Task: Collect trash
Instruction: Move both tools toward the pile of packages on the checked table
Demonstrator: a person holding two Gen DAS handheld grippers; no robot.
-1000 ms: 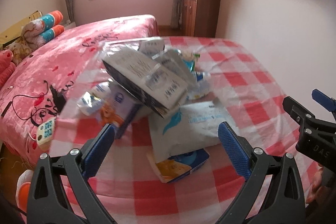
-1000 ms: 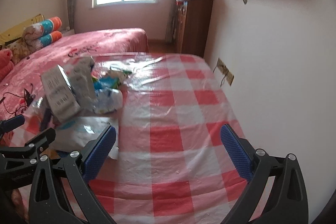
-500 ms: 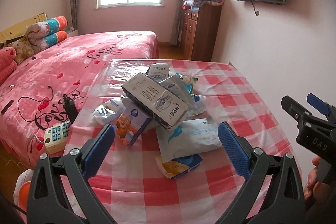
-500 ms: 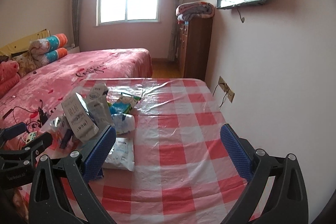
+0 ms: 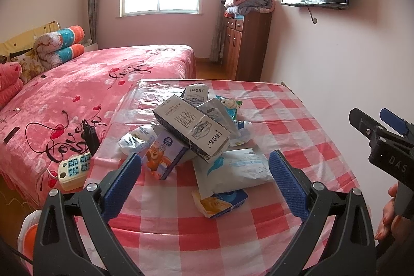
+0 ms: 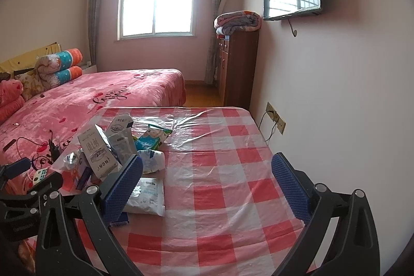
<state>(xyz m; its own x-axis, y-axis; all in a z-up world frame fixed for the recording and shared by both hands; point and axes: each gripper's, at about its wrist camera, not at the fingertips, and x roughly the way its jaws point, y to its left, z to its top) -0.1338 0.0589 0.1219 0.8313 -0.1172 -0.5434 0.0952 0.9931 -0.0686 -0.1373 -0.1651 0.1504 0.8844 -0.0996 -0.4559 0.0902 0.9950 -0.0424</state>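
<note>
— Trash: heaped on the left half of the checked table, cartons stacked over white pouches.
— On top?
— Long grey carton, tilted across a cartoon-bear box; white pouch and blue-yellow packet nearest.
— Left gripper?
— Spread wide, empty, short of the heap.
— Right gripper?
— Also wide apart, holding nothing, over bare cloth.
— Beyond?
— Pink bed alongside, touching the table.

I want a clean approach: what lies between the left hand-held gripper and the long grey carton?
In the left wrist view, a white pouch lies between the left hand-held gripper and the grey carton.
</note>
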